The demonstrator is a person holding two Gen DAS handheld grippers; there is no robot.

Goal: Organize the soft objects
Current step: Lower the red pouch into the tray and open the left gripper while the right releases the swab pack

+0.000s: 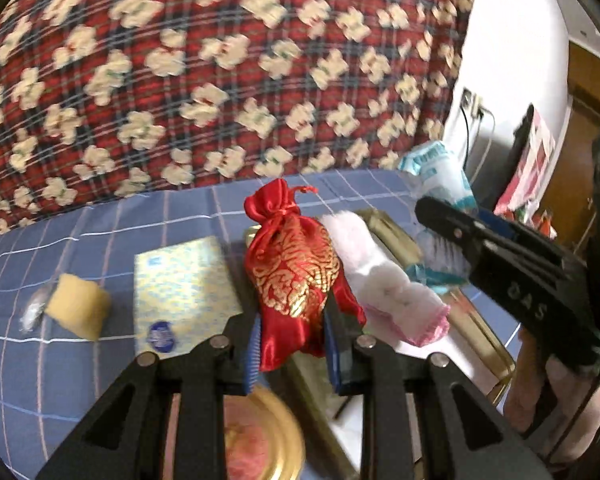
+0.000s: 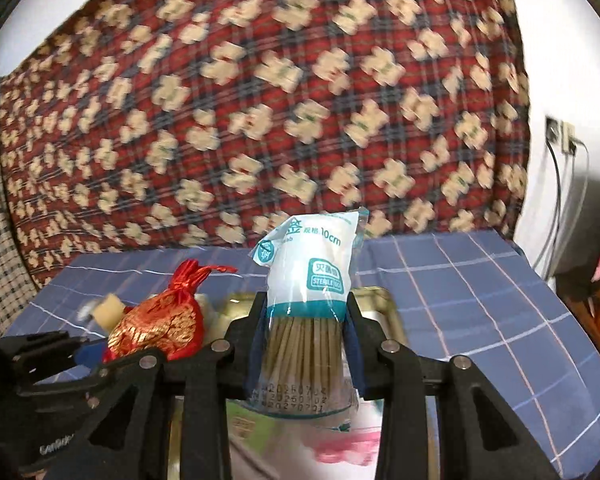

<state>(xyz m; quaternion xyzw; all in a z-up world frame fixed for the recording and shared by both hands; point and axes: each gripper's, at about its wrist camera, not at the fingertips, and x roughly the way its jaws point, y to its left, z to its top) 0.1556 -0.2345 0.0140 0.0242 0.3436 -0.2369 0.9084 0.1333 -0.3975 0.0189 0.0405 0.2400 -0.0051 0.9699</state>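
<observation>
My left gripper [image 1: 292, 332] is shut on a red satin drawstring pouch [image 1: 296, 276] with gold embroidery, held upright above the blue checked cloth [image 1: 100, 240]. The same pouch [image 2: 160, 324] shows at the left of the right wrist view, with the left gripper's black frame below it. My right gripper [image 2: 306, 340] is shut on a plastic packet of cotton swabs [image 2: 312, 292], gripped around its lower half, white top standing up. In the left wrist view the right gripper [image 1: 440, 236] reaches in from the right with that packet [image 1: 440, 184]. A white and pink fluffy cloth [image 1: 384, 280] lies on the gold-rimmed tray [image 1: 484, 332].
A yellow sponge block [image 1: 78, 304] and a patterned tissue pack [image 1: 184, 292] lie on the cloth at the left. A round gold lid [image 1: 260, 432] sits just under the left gripper. A big red plaid cushion [image 1: 220, 80] fills the background. A white wall with a socket [image 2: 560, 136] stands at the right.
</observation>
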